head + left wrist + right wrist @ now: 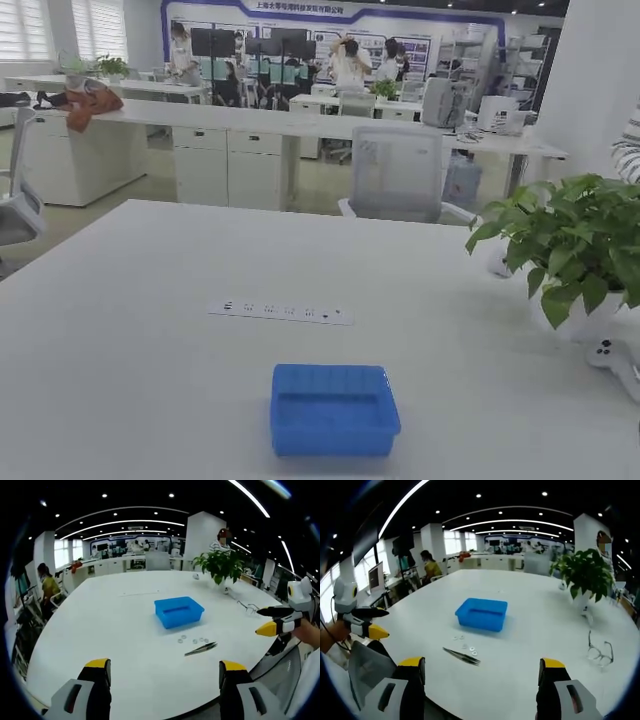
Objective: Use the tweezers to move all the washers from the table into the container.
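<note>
In your head view, the white table [130, 330] stretches out in front of you. A socket strip [282, 312] lies flush in it near the middle. The blue container [330, 438] sits just on your side of that strip, and a potted plant [575, 240] stands at the right edge.

In your left gripper view, your left gripper [165, 666] rises from the bottom at the near edge of the table [115, 630], its two yellow-tipped jaws spread wide and empty. Past it, near the middle, the container [182, 619] rests on the tabletop. The washers [195, 641] lie in a small cluster just on your side of it. The tweezers [200, 649] lie flat just beside them, a little nearer to you, and neither gripper touches them. Further right come the plant [220, 565], a pair of glasses [248, 608] on the table, and your right gripper [258, 620] at the far right, well apart from the tweezers.

In your right gripper view, the left gripper [387, 623] shows at the far left with its jaws parted. Moving right, the washers [465, 646] sit between the container [479, 622] and the tweezers [462, 656]. Your right gripper [482, 663] stands at the bottom with its jaws wide apart and empty. The plant [585, 570] and glasses [599, 652] are on the right
</note>
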A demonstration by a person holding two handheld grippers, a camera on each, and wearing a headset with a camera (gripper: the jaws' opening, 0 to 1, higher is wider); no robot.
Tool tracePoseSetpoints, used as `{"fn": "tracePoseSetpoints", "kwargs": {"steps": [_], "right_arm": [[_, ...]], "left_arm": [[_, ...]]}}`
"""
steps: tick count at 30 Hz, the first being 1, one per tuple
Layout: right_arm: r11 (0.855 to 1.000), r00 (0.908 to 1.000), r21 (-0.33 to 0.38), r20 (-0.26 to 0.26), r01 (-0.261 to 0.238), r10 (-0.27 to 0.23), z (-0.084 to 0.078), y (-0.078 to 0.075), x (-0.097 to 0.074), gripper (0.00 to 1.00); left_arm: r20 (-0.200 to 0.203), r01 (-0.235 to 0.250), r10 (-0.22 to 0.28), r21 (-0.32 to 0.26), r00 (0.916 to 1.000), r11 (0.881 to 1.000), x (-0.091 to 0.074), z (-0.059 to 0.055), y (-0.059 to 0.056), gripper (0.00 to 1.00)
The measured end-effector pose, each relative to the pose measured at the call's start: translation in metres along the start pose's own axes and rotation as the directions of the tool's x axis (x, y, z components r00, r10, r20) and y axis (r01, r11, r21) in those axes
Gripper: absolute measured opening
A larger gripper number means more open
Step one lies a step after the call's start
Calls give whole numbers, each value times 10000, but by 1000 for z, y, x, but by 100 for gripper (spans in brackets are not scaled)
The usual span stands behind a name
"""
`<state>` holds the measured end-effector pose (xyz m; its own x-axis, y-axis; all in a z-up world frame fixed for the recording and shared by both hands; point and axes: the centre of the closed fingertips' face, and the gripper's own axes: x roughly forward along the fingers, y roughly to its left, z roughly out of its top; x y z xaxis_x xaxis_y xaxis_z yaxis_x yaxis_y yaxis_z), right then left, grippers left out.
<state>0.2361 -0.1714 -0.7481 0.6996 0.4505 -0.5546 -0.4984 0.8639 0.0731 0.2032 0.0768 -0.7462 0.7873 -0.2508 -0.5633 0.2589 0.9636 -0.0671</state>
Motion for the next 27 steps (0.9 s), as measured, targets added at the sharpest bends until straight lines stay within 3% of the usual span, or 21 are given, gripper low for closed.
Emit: {"fn": "tracePoseSetpoints", "kwargs": {"steps": [17, 27], "right_arm": [[10000, 9996, -17, -256, -92, 92, -3, -2, 8, 91], [9998, 9991, -98, -392, -161, 157, -5, -5, 18, 84]], "left_arm": [[-171, 337, -336, 88, 9993, 9994, 9, 1, -4, 90], [-554, 696, -677, 331, 9962, 9970, 29, 1, -6, 84]]}}
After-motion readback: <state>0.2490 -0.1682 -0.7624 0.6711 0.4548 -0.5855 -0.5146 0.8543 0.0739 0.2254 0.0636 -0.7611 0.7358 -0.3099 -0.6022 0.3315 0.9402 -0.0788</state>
